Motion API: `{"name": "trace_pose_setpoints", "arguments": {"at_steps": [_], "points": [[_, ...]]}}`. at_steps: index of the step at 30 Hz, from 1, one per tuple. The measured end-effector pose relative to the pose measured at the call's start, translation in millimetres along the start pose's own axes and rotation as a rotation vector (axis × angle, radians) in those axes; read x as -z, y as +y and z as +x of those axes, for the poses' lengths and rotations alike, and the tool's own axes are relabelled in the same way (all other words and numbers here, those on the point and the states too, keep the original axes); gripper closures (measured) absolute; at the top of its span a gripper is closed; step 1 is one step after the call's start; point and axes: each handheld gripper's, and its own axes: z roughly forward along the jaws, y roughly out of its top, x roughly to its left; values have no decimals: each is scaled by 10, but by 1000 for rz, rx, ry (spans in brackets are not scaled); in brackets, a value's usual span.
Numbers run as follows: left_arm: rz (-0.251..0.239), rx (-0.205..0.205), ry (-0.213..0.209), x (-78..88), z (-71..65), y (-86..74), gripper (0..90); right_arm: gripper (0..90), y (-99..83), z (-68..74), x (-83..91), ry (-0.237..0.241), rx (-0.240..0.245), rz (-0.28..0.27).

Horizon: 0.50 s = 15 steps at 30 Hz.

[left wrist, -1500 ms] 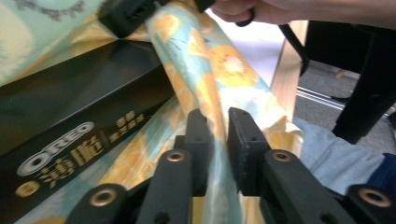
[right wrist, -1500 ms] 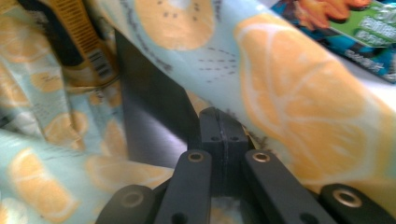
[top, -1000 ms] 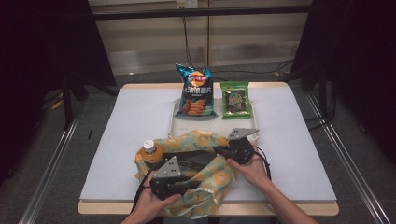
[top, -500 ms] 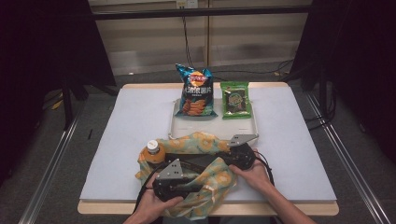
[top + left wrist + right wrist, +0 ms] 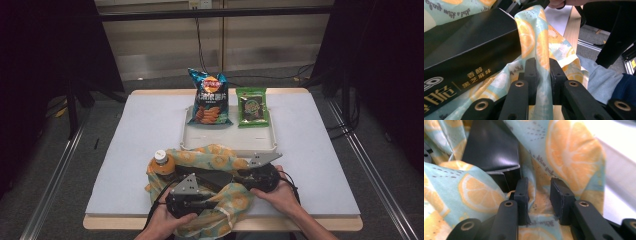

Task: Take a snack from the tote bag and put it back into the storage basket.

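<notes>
- An orange drink bottle with a white cap (image 5: pixel 162 165) lies at the left end of the bag, near the front of the white table (image 5: pixel 125 150). Its lower part looks tucked into the cloth, but I can't be sure from up here.
- The soft cloth bag with orange slices printed on it (image 5: pixel 220 200) lies at the front edge of the table. A long black box with gold writing (image 5: pixel 469 57) is already inside it — one end pokes out of the opening.
- The left gripper (image 5: pixel 543 75) is squeezed tight on a fold of the bag's cloth and holds that edge up.
- The right gripper (image 5: pixel 539 195) is on the other side of the opening. Its jaws have just been opening. Cloth lies between them, but the pads don't press on it now.
- Farther back is a white tray (image 5: pixel 227 142) with a blue bag of chips (image 5: pixel 209 97) and a small green snack packet (image 5: pixel 252 106) on it.
- My guess — packing is about half done. The box is in, maybe the bottle too. The two snacks on the tray are not yet packed.
</notes>
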Motion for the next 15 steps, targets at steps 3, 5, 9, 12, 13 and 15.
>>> {"name": "trace_pose_setpoints", "arguments": {"at_steps": [3,5,9,12,13,15], "points": [[16,11,-4,-26,4,-37,798,669,-39,1,-54,18,-7,6],[54,10,-2,-29,16,-68,795,653,-50,39,-65,22,13,10],[81,20,-1,-29,34,-91,794,573,-47,97,-29,20,30,12],[79,27,-1,-44,32,-108,790,487,-24,120,60,30,16,-25],[100,21,-6,-39,37,-105,790,477,-7,131,94,37,15,-40],[109,27,7,-40,38,-111,790,481,40,161,159,44,8,-74]]}}
